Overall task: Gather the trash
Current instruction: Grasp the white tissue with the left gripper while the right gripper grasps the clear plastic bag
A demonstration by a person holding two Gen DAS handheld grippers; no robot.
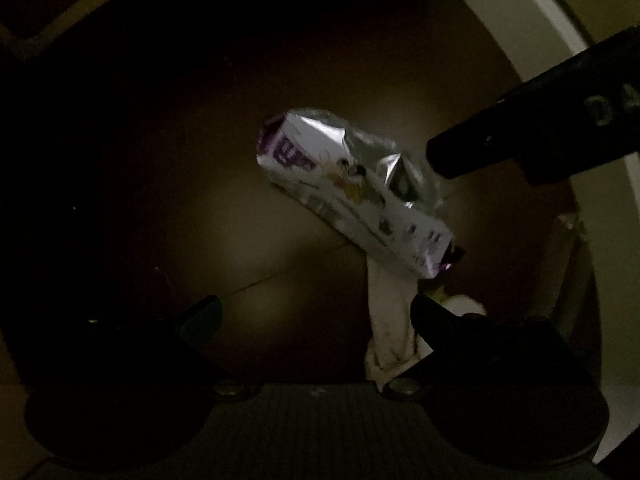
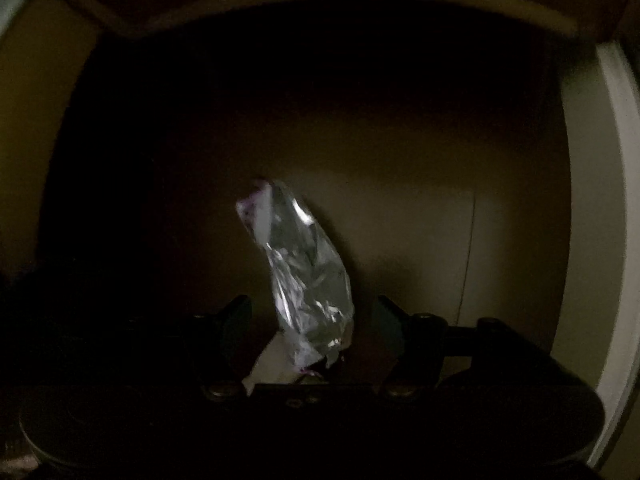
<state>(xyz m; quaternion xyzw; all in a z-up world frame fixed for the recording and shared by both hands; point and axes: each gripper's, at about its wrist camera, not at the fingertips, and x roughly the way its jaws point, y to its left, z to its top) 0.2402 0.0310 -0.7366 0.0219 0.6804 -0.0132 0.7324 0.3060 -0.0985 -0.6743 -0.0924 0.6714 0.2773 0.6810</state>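
Note:
Both grippers point down into a dim cardboard box. A crumpled silver foil wrapper (image 1: 344,176) with purple print lies over a white crumpled tissue (image 1: 390,320). My left gripper (image 1: 316,316) is open, its fingers wide apart, and the tissue rests against the right-hand finger (image 1: 436,320). One dark finger (image 1: 480,148) of the other gripper reaches in beside the wrapper's right end. In the right wrist view the wrapper (image 2: 308,272) stands between the fingers of my right gripper (image 2: 314,316). That gripper is open, with a gap to each pad.
Brown cardboard box walls (image 2: 400,160) surround both grippers, and a seam (image 2: 468,256) runs down the inner face. A pale curved edge (image 1: 560,28) (image 2: 612,184) shows at the right of each view. The left half of the box is too dark to read.

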